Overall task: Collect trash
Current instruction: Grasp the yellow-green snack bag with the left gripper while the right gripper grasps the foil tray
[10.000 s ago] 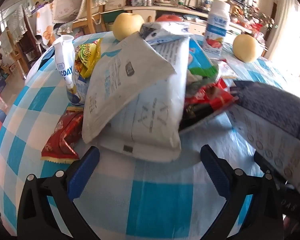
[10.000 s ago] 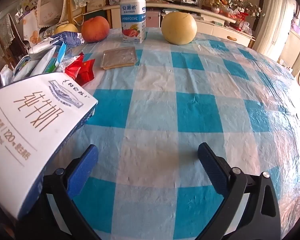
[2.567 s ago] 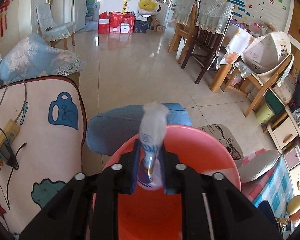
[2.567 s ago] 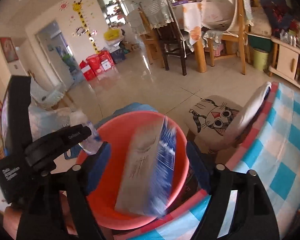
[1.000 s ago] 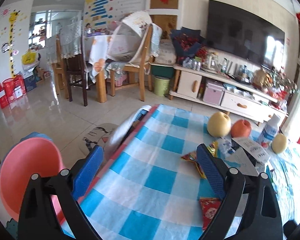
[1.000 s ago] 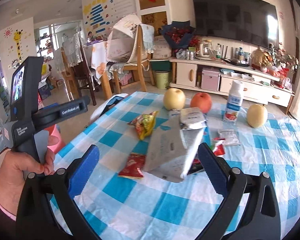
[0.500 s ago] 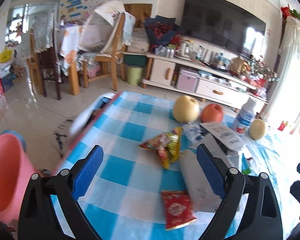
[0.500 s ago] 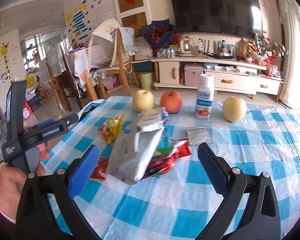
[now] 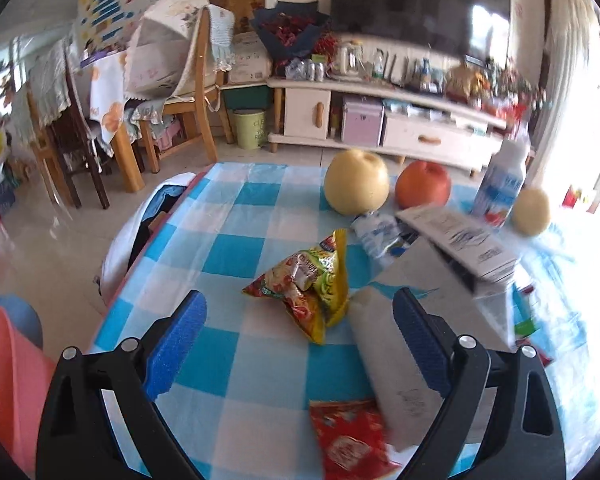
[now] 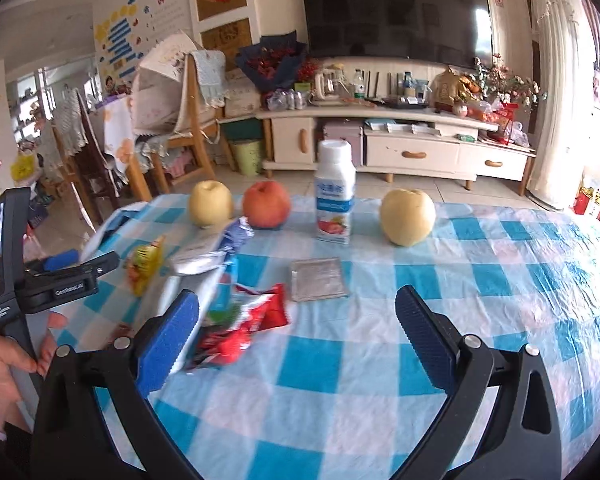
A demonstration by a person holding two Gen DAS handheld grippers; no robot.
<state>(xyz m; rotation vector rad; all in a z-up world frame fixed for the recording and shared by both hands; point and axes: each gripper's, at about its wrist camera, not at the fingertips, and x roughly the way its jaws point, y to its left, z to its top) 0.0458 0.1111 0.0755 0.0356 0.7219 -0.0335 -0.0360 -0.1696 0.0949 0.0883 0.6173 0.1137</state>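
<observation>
On the blue-and-white checked table (image 9: pixel 228 256) lies a heap of trash: a yellow-red snack bag (image 9: pixel 306 284), a red wrapper (image 9: pixel 346 438), a grey-white pouch (image 9: pixel 396 364) and a flattened white carton (image 9: pixel 460 240). My left gripper (image 9: pixel 298 344) is open above the table's near edge, nothing between its fingers. In the right wrist view the heap shows a red wrapper (image 10: pixel 240 330), white packaging (image 10: pixel 204 256), the snack bag (image 10: pixel 144 264) and a clear flat packet (image 10: pixel 318 278). My right gripper (image 10: pixel 298 342) is open and empty over the table.
Two pears (image 10: pixel 210 202) (image 10: pixel 408 216), a red apple (image 10: pixel 266 204) and a milk bottle (image 10: pixel 334 200) stand along the far side. A pink basin (image 9: pixel 4 372) sits on the floor at left. A hand (image 10: pixel 4 356) holds the left gripper's handle.
Both grippers dropped their trash into the pink basin, swung back to the table and came closer to the heap. Both now stand open and empty.
</observation>
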